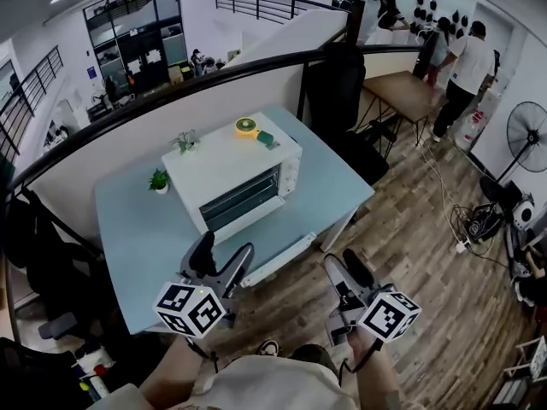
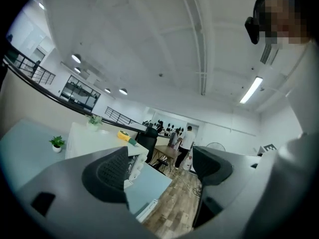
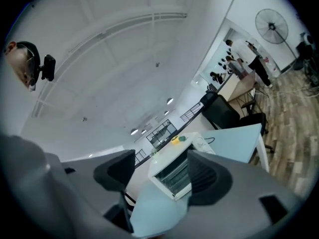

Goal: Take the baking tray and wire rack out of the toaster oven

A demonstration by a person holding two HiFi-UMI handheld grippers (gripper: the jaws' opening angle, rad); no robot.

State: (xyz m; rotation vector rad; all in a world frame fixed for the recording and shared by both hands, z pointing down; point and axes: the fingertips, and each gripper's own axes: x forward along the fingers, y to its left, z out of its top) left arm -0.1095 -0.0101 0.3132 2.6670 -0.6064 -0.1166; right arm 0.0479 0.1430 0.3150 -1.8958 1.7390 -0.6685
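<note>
While the oven [image 1: 244, 178] is standing with its door [image 1: 242, 200] shut, we are judging that the task is hardly begun. The tray and the rack are not lying anywhere outside the oven, so we are supposing they are sitting inside. Behind the glass we are making out only some dark bars, and we cannot tell which piece is which.

The oven is resting near the middle of the blue table [image 1: 128, 220]. A yellow thing [image 1: 247, 126] is lying on its top and a small plant [image 1: 159, 180] is standing just beside it.

Closer to us, the left gripper [image 1: 222, 261] is hanging over the near edge of the table, and the right gripper [image 1: 349, 270] is hanging just off that edge, over the floor. Both are well apart from the oven and are touching nothing. In each gripper view the two jaws are standing wide apart with nothing between them. Through the gap of the right one we are seeing only the distant oven front.

So, as we are reading it, nothing is done yet and everything is waiting. The door is needing to be pulled down, then the tray and the rack are needing to be drawn out one after another. The bare table in front of the oven is offering room to put them down.
</note>
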